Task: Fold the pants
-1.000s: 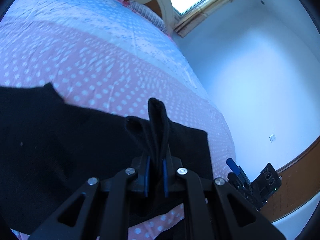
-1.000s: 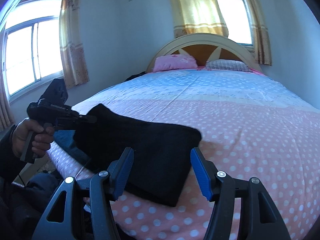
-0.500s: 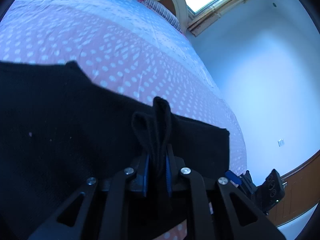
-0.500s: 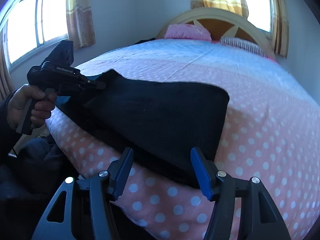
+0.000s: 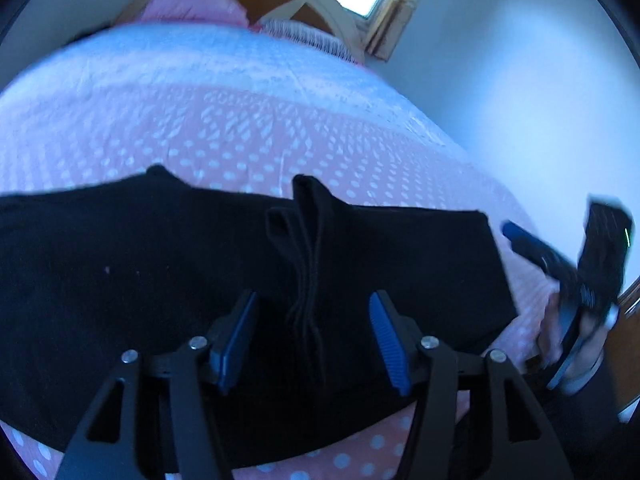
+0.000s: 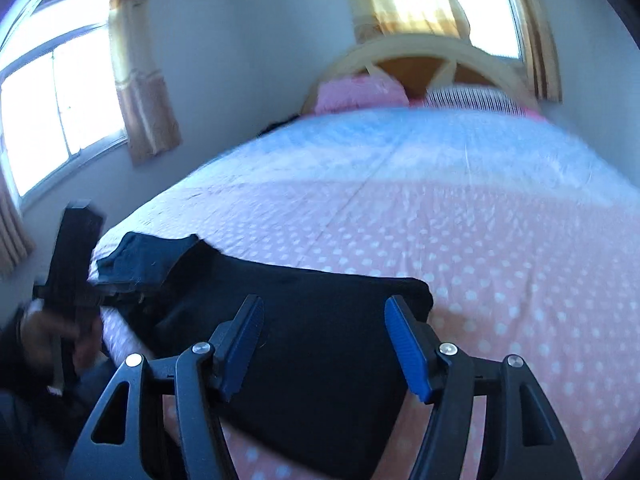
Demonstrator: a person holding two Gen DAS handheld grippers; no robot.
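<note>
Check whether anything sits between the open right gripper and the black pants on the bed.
Nothing visible does. The right gripper hangs open directly over the black pants, which lie on the dotted bedspread.

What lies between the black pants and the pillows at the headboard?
Only bare bedspread: pink polka-dot near the black pants, pale blue up toward the pillows. The right wrist view shows this; the left wrist view agrees.

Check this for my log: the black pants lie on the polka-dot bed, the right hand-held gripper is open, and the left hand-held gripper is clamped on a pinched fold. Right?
Not quite. The left hand-held gripper is open; the left wrist view shows its fingers apart on either side of the fold in the black pants. The polka-dot bed and open right hand-held gripper are correct.
</note>
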